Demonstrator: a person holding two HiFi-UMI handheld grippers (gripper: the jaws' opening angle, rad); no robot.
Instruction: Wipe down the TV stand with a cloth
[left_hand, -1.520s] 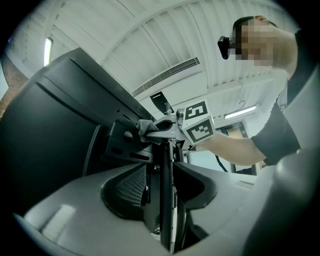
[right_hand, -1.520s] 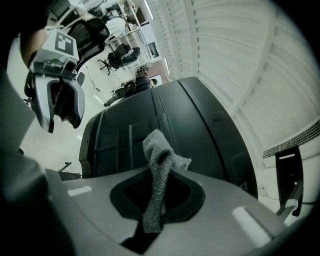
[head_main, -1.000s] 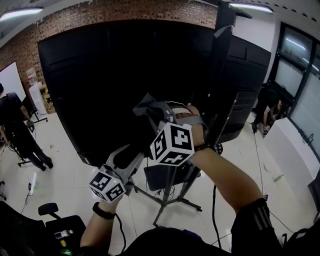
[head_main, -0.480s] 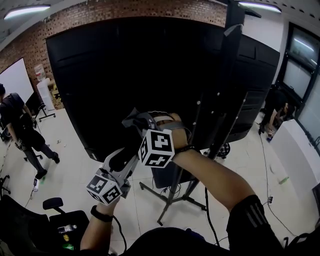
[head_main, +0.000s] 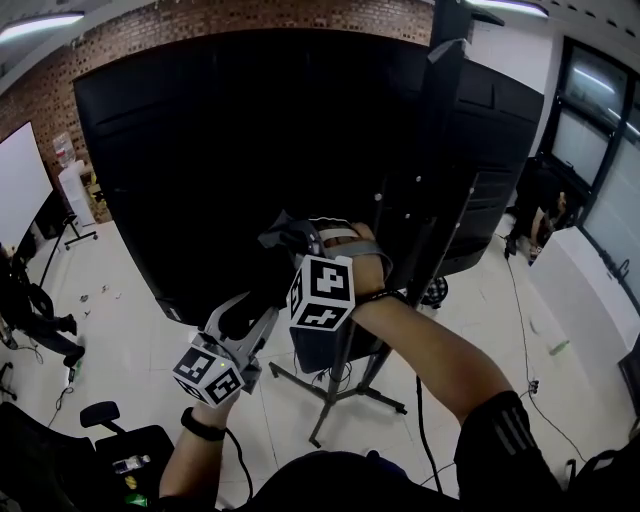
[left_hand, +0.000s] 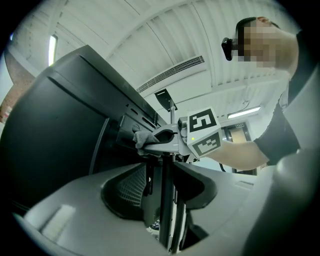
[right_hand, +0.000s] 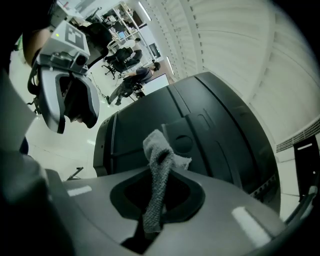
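right gripper (right_hand: 157, 197) clamped on grey cloth (right_hand: 159, 160), cloth tip up against back of black TV (head_main: 220, 140) near the mount, left gripper (left_hand: 167, 192) jaws together, lower and beside it, TV stand (head_main: 342, 375) post and legs below on floor (head_main: 130, 300)

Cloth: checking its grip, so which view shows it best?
The right gripper view: the cloth stands centred, pinched in the right hand-held gripper. The left gripper view shows a small grey wad at that gripper's tip; the head view barely shows it.
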